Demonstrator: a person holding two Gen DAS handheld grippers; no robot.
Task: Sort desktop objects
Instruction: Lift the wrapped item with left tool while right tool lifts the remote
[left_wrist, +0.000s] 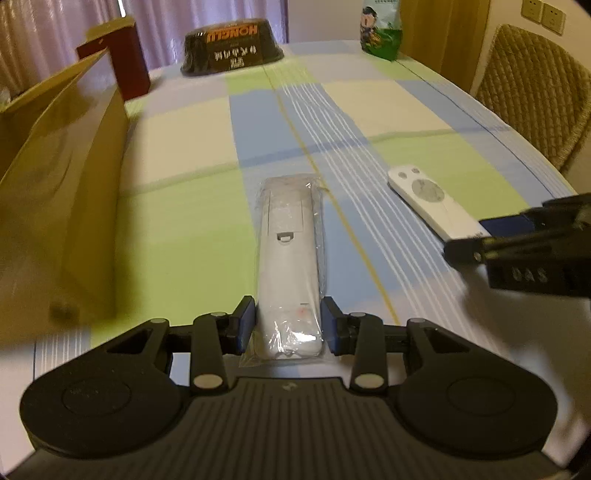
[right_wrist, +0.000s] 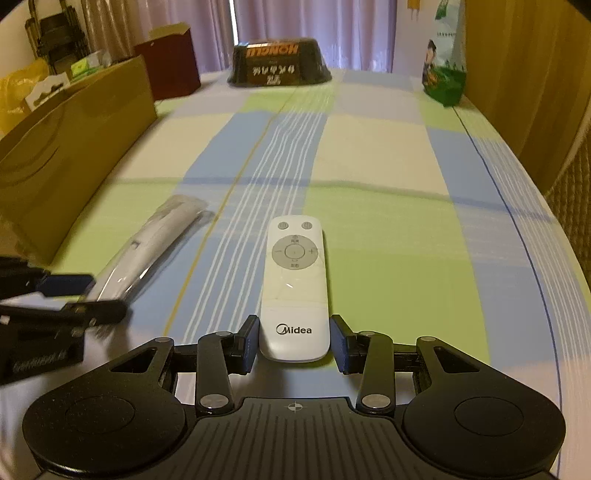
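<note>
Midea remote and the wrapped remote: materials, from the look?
Midea remote: looks like hard white plastic, smooth semi-gloss shell with soft reflections, grey button ring. Wrapped remote: pale plastic body, face down showing a battery-cover latch, inside a clear crinkled film bag that glints; probably thin polythene.

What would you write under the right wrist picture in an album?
Right gripper open around a white Midea remote lying on a checked tablecloth.

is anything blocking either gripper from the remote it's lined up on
No. The wrapped remote already lies between the left gripper fingers, and the white remote lies between the right gripper fingers. Nothing sits in either gap; small slivers of tablecloth still show beside each remote, so neither pair has closed.
</note>
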